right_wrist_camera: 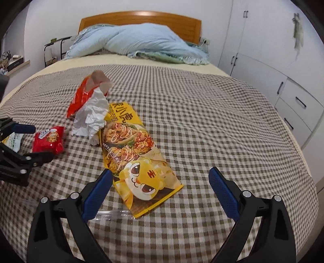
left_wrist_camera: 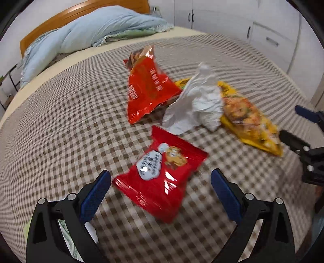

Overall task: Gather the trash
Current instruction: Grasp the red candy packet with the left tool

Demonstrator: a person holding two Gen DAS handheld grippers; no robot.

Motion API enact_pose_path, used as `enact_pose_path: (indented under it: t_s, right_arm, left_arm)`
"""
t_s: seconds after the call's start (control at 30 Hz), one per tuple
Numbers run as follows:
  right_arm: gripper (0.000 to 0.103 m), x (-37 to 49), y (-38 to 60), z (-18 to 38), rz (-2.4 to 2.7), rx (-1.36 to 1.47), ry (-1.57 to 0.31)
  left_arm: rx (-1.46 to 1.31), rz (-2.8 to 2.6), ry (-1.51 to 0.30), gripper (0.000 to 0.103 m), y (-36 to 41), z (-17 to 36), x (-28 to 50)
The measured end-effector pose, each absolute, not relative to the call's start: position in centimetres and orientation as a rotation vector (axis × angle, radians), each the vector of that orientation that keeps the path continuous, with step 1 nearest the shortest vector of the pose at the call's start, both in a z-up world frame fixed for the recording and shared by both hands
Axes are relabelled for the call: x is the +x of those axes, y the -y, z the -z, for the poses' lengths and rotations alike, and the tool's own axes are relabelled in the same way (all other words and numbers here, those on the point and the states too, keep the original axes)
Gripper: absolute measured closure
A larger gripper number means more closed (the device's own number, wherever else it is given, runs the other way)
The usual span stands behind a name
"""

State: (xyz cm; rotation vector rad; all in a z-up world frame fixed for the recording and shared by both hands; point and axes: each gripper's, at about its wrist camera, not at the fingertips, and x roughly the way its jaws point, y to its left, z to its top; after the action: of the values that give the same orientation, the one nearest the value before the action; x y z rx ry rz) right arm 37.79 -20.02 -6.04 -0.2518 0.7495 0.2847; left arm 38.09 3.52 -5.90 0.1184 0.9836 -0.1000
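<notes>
Small red packet (left_wrist_camera: 160,178): It lies flat on the bed, just in front of the left gripper (left_wrist_camera: 160,186). It sits between the two blue pads, but they do not touch it yet.
Left gripper: Its jaws are wide apart and hold nothing.
How to grab it: I think the next move is to go down and pinch one edge of the packet. Take only the packet, not the blanket under it. Close slowly, because the shiny skin may slip.
Yellow packet (right_wrist_camera: 137,157): It is long and flat, with a cartoon tiger and food pictures on it. Its near end lies between the pads of the right gripper (right_wrist_camera: 160,185).
Right gripper: Its jaws are wide apart too, and empty.
White paper (left_wrist_camera: 194,105): It is crumpled into a soft, bumpy lump. It rests against the far end of the yellow packet.
Big red bag (left_wrist_camera: 147,89): It is shiny and crinkly, and its open top sticks up. It stands just behind the white paper.
Clear wrapper (right_wrist_camera: 113,214): A thin see-through piece lies by the near corner of the yellow packet. It is easy to miss.
Blanket (left_wrist_camera: 60,121): It is soft cloth with brown and cream checks, and it could bunch up in a pinch.
Bed: A pale blue quilt (right_wrist_camera: 141,38) is heaped at the far end, by a wooden headboard (right_wrist_camera: 139,19).
</notes>
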Motion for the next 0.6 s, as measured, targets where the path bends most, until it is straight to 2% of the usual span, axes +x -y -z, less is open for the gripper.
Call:
enact_pose_path:
  t_s: [0.13, 0.2, 0.23, 0.27, 0.3, 0.37, 0.6]
  right_arm:
    - [0.012, 39.3, 19.5, 6.8, -0.355, -0.247, -0.804]
    - [0.012, 39.9, 19.1, 7.1, -0.362, -0.258, -0.814]
    - [0.012, 40.3, 19.0, 7.3, -0.366, -0.264, -0.821]
    - [0.012, 40.6, 18.9, 7.6, -0.367, -0.265, -0.828]
    - [0.012, 40.9, 18.8, 7.9, -0.367, -0.264, -0.834]
    - [0.012, 41.7, 18.7, 8.4, -0.367, -0.251, -0.848]
    - [0.012, 42.8, 18.0, 10.2, -0.395, -0.242, -0.905]
  left_arm:
    - [0.015, 0.116, -0.967, 0.008, -4.3, 7.2, 39.2]
    - [0.003, 0.101, -0.931, 0.015, -4.6, 7.5, 39.1]
    - [-0.007, 0.095, -0.911, 0.027, -4.8, 7.3, 38.9]
    - [-0.031, 0.119, -0.9, 0.049, -5.1, 7.1, 38.8]
    - [-0.072, 0.15, -0.897, 0.052, -5.7, 7.1, 38.7]
    - [-0.119, 0.169, -0.891, 0.056, -6.5, 7.2, 38.5]
    - [-0.123, 0.193, -0.876, 0.057, -6.5, 7.2, 37.6]
